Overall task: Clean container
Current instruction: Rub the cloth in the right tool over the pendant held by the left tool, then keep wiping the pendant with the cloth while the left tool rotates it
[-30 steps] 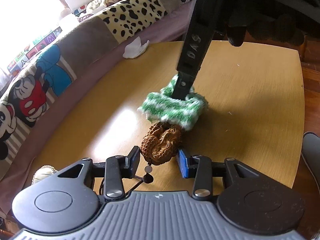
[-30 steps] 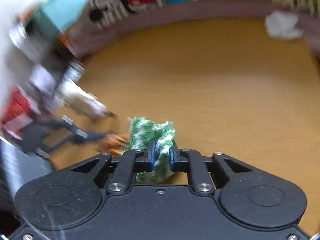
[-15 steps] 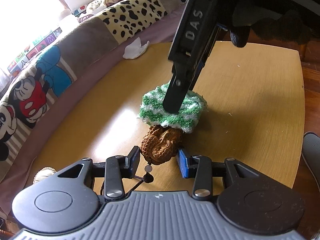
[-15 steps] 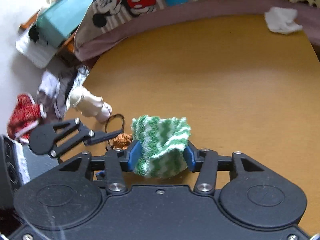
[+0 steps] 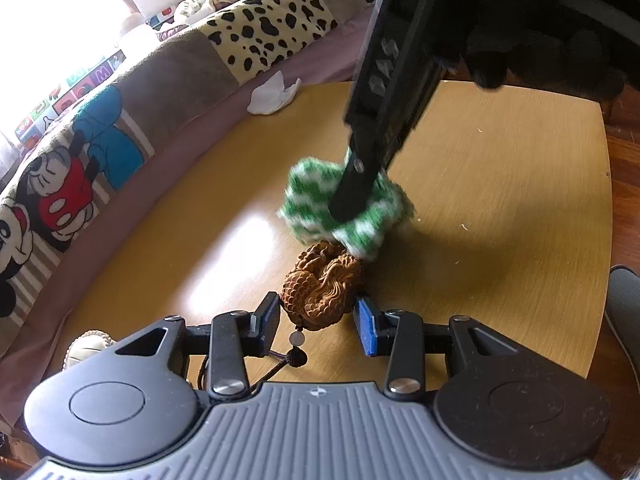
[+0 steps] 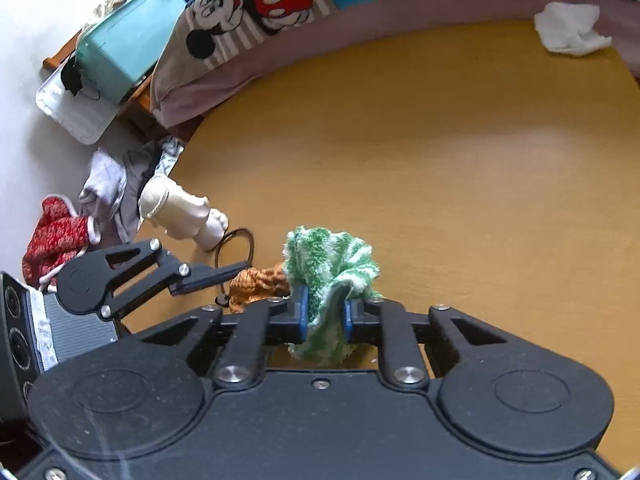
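The left wrist view alone showed the far edge of the wooden surface (image 5: 500, 184), a gloved hand (image 5: 560, 24) carrying the right gripper (image 5: 352, 200) from above, and scattered pale crumbs near that edge; the right wrist view alone showed a teal storage box (image 6: 120, 52) on the floor side, a heap of red and grey clothing (image 6: 80, 216), and a cream figurine (image 6: 180, 212) lying at the surface's rim with a dark cord loop (image 6: 236, 248) beside it. Both views recorded a crumpled white tissue (image 5: 272, 94) near the cartoon-print blanket (image 5: 72, 184) on the bed. The left gripper (image 5: 316, 320) had its fingers (image 5: 266, 320) set partly apart on either side of a carved brown nut-shaped ornament (image 5: 320, 288), which rested on the surface; the near finger pad lay against the carving, the blue pad (image 5: 366, 330) just beside it, and a firm clamp could not be confirmed. A white bead and black knotted cord hung from the ornament. The right gripper's fingers (image 6: 302, 312) were closed tight on a green-and-white fluffy cloth (image 6: 332, 268), bunched between the pads. The cloth touched the far side of the ornament. No container with contents could be identified on the surface.
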Action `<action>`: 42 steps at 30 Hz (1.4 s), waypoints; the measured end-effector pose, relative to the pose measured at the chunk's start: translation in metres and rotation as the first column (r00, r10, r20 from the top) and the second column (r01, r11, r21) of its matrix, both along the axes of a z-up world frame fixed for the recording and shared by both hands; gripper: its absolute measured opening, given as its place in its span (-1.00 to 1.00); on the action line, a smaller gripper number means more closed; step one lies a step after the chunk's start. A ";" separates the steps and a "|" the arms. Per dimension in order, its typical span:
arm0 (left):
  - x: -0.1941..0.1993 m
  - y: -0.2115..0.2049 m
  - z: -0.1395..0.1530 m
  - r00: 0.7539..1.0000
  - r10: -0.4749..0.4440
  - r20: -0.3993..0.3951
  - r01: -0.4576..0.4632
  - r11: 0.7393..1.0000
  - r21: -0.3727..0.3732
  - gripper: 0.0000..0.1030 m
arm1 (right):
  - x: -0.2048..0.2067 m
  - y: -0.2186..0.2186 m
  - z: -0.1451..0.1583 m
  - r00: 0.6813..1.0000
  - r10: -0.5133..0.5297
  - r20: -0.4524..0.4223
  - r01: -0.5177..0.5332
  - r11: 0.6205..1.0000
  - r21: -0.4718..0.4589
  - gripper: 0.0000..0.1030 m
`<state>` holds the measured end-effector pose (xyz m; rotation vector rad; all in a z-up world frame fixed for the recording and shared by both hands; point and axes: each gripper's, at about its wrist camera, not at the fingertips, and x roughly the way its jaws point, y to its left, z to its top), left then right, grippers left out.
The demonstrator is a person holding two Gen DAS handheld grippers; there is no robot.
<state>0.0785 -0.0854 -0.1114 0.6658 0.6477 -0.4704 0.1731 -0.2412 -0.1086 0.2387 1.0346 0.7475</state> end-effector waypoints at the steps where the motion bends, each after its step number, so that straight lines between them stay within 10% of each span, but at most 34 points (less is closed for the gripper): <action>1: 0.000 0.000 0.000 1.000 0.002 0.000 -0.002 1.000 -0.003 -0.25 | 0.000 -0.002 0.003 1.000 -0.003 0.011 0.003 1.000 0.000 -0.71; 12: -0.003 -0.002 0.000 1.000 0.002 0.026 -0.002 1.000 -0.002 -0.26 | -0.025 0.033 0.017 0.985 0.159 0.065 -0.160 0.987 0.012 -0.72; 22: -0.009 -0.006 0.005 0.998 -0.037 0.051 0.038 0.999 -0.016 -0.26 | -0.010 0.016 0.016 0.994 0.052 0.099 -0.040 0.993 -0.114 -0.73; 31: -0.011 -0.008 0.007 0.997 -0.048 0.060 0.048 0.999 0.001 -0.27 | -0.032 0.040 0.042 0.958 0.222 0.180 -0.218 0.975 -0.043 -0.73; 42: -0.011 -0.011 0.006 0.997 -0.048 0.063 0.047 0.999 0.020 -0.27 | -0.029 0.041 0.041 0.953 0.209 0.219 -0.177 0.971 -0.159 -0.74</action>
